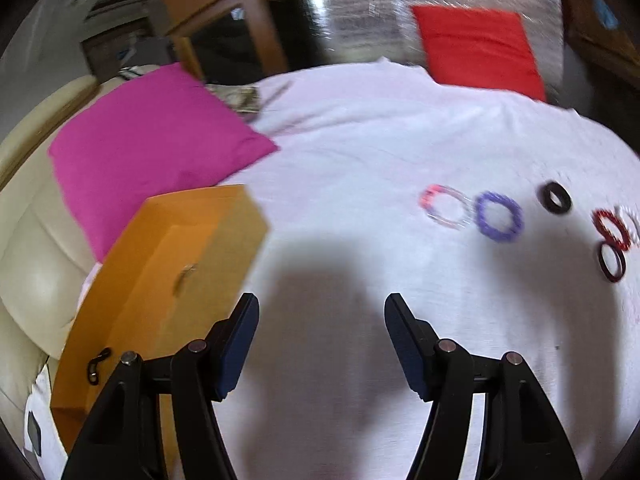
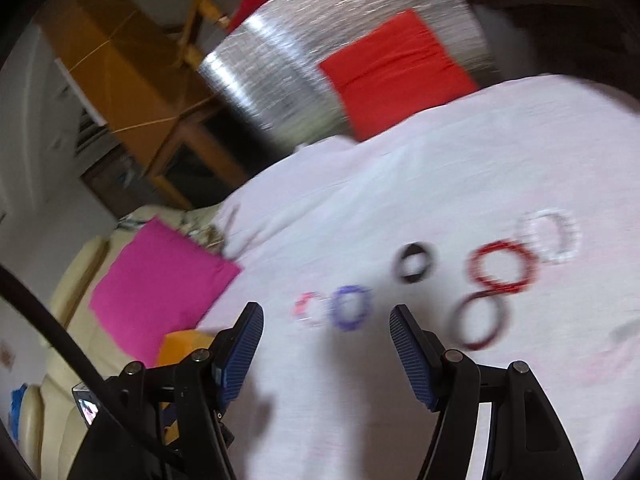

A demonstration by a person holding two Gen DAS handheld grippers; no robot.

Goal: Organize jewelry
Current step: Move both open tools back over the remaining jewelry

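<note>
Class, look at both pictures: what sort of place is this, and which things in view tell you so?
Probably a room in a home, perhaps a living room: a cream sofa with a pink cushion, a wooden cabinet behind, and a white cloth holding bangles.

Cream sofa point(image 1: 36, 264) — wooden cabinet point(image 1: 224, 20) behind (blurred) — silvery backdrop point(image 1: 360, 8).

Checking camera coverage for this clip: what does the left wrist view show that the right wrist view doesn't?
Only the left wrist view shows the orange box's whole top, with a small dark clasp lying on it. Only the right wrist view shows the white bangle whole and a dark cable crossing the frame. Both show the white sheet, pink cushion, red cushion, purple bangle and black ring. Each view shows its own tool empty, jaws apart.
</note>
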